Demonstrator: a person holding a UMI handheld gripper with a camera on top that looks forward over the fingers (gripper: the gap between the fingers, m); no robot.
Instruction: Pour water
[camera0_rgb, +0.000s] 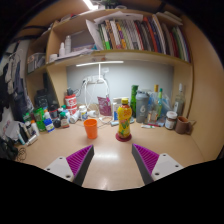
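You had the hand-held gripper hovering low over the table, its 2 fingers spread wide apart, the pink pads facing each other with nothing at all between them. Empty hands, so to speak. Ahead of the fingers, and well clear of them, stood the bottle with its yellowish contents on a red coaster, a touch right of your centre line; the orange cup sat just beside it, to the left. Behind both ran a crowd of jars and bottles against the wall, and a shelf of books sat above.

By my reading you were at the approach, with no grasp yet made. Your next move called for steering forward and slightly right, bracketing the bottle with both pads, then closing before any tilt toward the cup.
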